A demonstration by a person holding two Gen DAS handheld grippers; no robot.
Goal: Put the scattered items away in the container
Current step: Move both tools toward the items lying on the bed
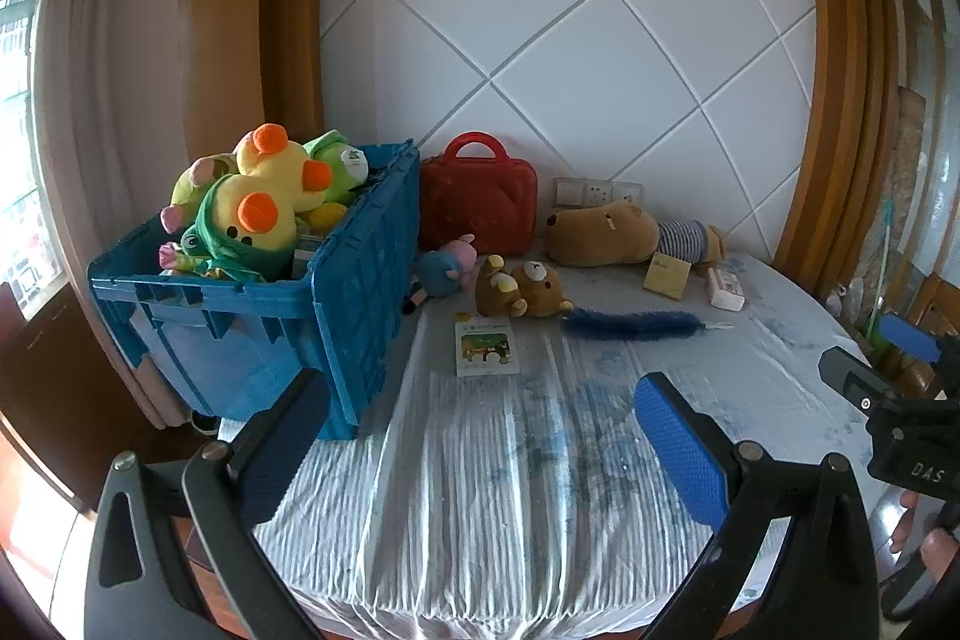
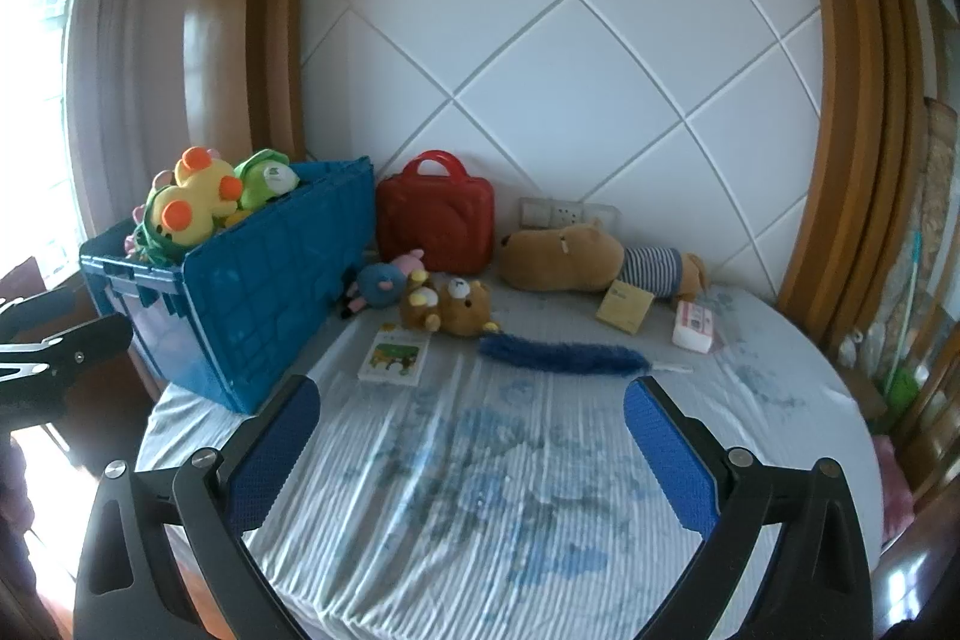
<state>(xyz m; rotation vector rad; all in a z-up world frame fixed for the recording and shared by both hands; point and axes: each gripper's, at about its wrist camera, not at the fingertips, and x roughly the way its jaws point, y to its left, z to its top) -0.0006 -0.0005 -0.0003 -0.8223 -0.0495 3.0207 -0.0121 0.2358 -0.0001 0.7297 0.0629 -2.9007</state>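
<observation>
A blue crate stands at the table's left, heaped with yellow and green plush toys. Scattered beside it lie a blue round plush, two small brown bears, a card box, a blue duster, a big brown plush in a striped shirt, a yellow pad and a tissue pack. My left gripper and right gripper hang open over the near cloth, holding nothing.
A red toy case leans against the white tiled wall behind the crate. The round table wears a striped pale cloth. Wooden chairs stand at the right. The right gripper's body shows at the left view's right edge.
</observation>
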